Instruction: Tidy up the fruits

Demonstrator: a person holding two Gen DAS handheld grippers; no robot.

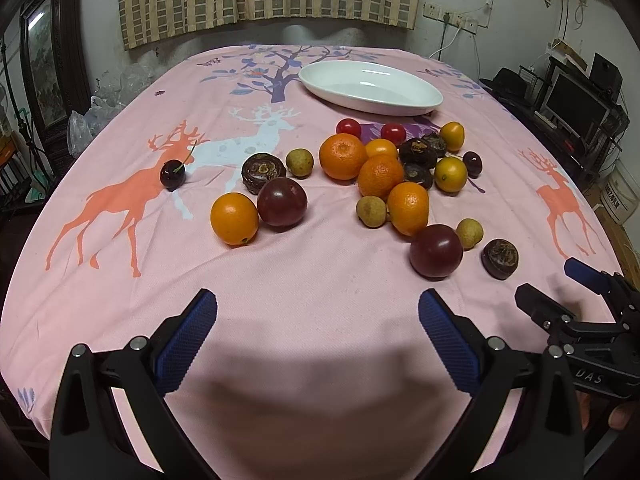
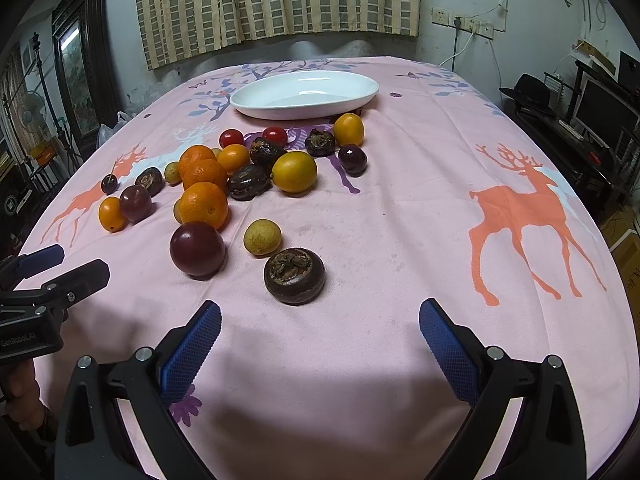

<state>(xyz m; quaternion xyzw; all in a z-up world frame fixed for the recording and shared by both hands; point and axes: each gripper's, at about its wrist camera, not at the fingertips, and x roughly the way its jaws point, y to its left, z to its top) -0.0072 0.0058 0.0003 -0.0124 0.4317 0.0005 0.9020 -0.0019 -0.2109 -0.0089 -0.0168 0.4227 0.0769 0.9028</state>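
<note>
- Table (image 1: 320,280) under a pink deer-print cloth fills both views; curtain and wall behind, shelving with a monitor off to the right.
- White oval dish (image 1: 370,86) at the far side, nothing in it. Judged the likely destination for the fruit.
- Fruit lies loose on the cloth between dish and grippers, none in the dish. Main cluster of oranges (image 1: 380,176), dark brown water-chestnut-like pieces and yellow kumquats sits just in front of the dish; two red cherry tomatoes (image 1: 348,127) behind it.
- A smaller group to the left: an orange kumquat (image 1: 234,218) touching a dark plum (image 1: 282,202), a stemmed cherry (image 1: 173,175) well apart.
- Nearest the right gripper: a plum (image 2: 197,250), a tan longan (image 2: 262,237), a brown water chestnut (image 2: 294,276).
- Left gripper (image 1: 318,320): jaws spread wide, nothing between them, low over bare cloth.
- Right gripper (image 2: 320,326): likewise spread and empty.
- Step judged: start of sorting, no pick begun. Next move calls for advancing one gripper to straddle a near piece, the water chestnut being closest to the right one, then closing gently; round fruit may roll.
</note>
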